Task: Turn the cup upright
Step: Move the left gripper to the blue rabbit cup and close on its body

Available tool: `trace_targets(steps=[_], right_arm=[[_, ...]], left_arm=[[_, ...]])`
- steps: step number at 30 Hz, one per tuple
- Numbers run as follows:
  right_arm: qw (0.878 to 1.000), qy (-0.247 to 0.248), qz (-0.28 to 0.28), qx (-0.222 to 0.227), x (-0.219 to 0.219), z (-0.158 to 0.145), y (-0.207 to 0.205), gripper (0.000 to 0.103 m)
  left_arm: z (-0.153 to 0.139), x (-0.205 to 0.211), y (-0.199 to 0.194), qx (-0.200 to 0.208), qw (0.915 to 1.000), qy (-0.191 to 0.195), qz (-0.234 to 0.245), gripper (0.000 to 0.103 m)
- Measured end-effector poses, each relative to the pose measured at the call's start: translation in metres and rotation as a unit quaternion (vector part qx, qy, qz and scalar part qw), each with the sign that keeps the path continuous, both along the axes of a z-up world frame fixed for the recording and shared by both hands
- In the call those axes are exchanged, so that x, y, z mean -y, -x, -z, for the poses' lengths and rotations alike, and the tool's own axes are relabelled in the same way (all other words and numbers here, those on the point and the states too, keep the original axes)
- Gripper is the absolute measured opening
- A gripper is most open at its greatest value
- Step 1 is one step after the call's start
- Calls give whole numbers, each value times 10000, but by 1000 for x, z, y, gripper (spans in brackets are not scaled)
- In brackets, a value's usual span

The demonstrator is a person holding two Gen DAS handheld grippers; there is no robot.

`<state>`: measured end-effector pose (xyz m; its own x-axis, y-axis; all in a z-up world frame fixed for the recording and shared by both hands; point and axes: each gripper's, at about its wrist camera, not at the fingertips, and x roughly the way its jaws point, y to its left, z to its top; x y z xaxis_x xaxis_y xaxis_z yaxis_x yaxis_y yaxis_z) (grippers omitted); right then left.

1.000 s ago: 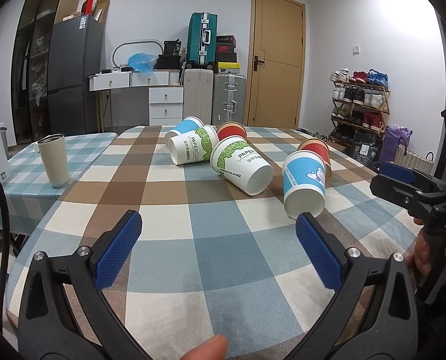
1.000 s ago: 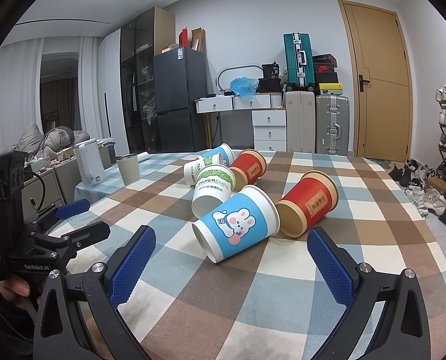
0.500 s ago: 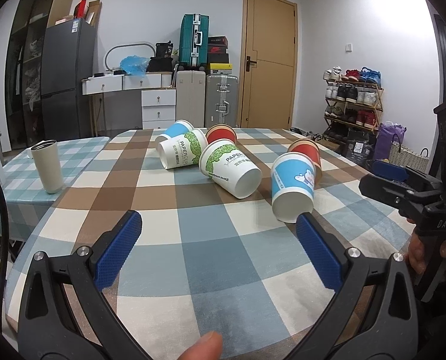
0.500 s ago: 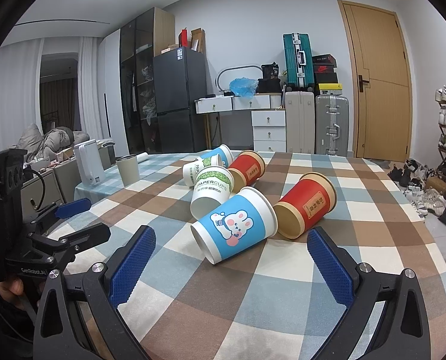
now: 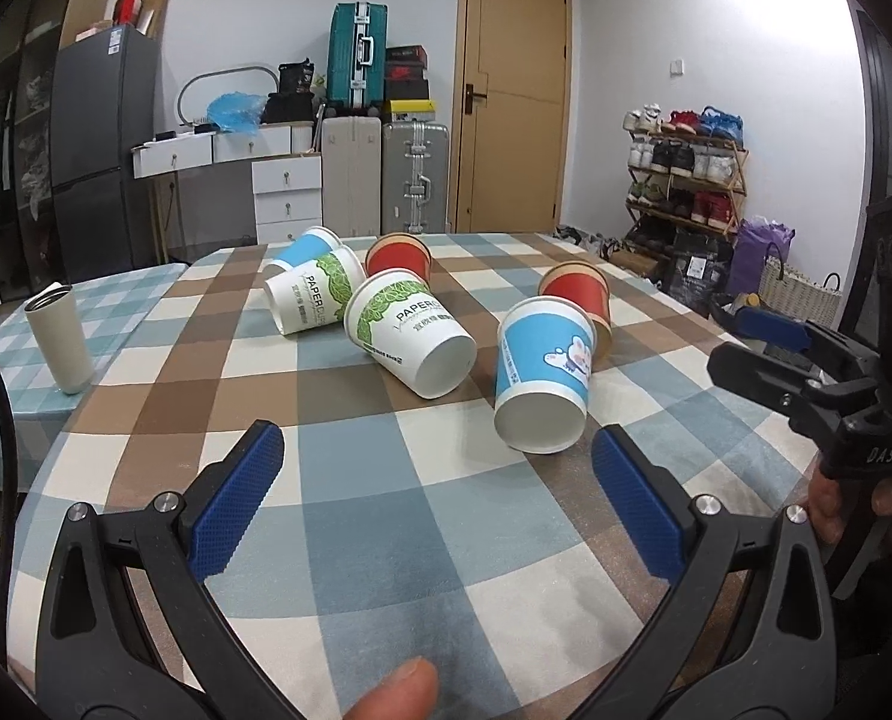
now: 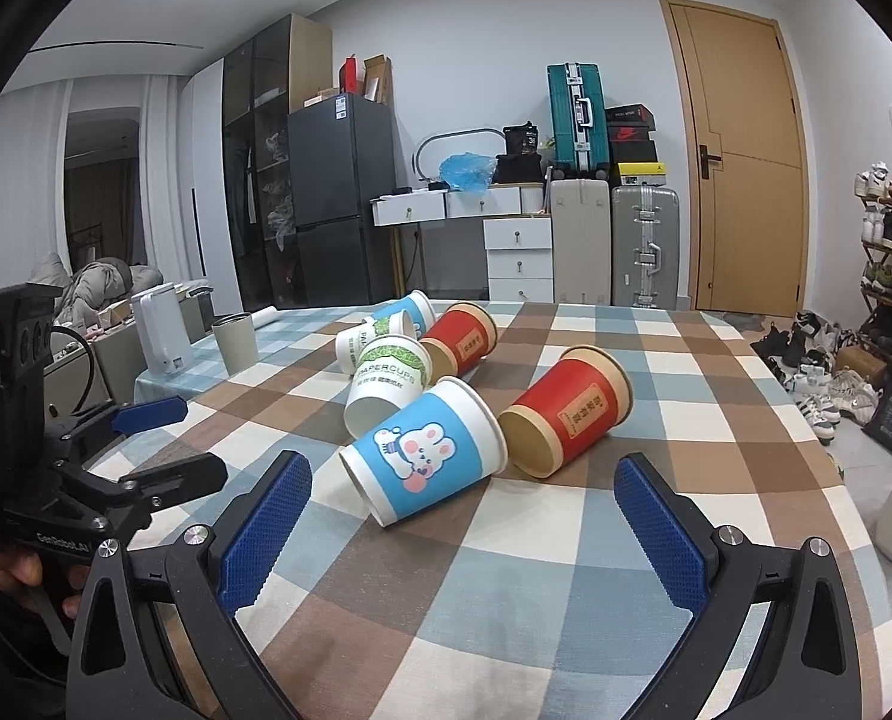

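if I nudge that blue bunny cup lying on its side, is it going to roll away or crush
Probably it rolls: the blue bunny cup lies on its side on the checked tablecloth, and being tapered it would likely curve, perhaps into the red cup beside it. It looks like thin paper and empty, so likely light and easily dented by a hard squeeze.

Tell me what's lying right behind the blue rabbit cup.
Behind the blue rabbit cup lies a red cup on its side, with a green-leaf cup beside it. Whether they touch is hidden by the rabbit cup's body.

Upright beige tumbler (image 5: 60, 338), white kettle (image 6: 161, 330)
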<state>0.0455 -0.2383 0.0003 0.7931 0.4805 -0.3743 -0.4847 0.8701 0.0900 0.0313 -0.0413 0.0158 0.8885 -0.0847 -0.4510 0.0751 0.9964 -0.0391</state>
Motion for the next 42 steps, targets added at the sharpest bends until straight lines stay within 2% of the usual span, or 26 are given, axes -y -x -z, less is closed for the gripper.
trace_targets(steps=[9,20,27,30,32,36,39,41,42], right_arm=[[9998,8,187,-119,16,1,-4,103],[9992,-151,334,-180,32,-1,-5,103],[9992,-138,323,-186,31,-1,-5,103],[9992,-131,321,-184,30,0,-6,103],[9992,-130,319,-186,30,0,-6,103],[9992,-136,318,-186,30,0,-6,103],[9992,-131,316,-192,29,0,-6,103],[9992,-124,317,-186,29,0,-6,103],[9992,-128,317,-187,29,0,-6,103]], left_arm=[[5,22,-40,-512,9979,134,381,103],[16,55,-85,-959,9937,-187,548,103],[22,64,-110,-1387,9871,-172,775,98],[23,67,-117,-1418,9867,-233,758,98],[24,69,-121,-1433,9862,-245,789,90],[26,71,-128,-1548,9840,-273,835,83],[28,72,-130,-1630,9824,-275,865,69],[30,71,-130,-1691,9816,-217,864,56],[30,71,-130,-1708,9814,-188,857,56]])
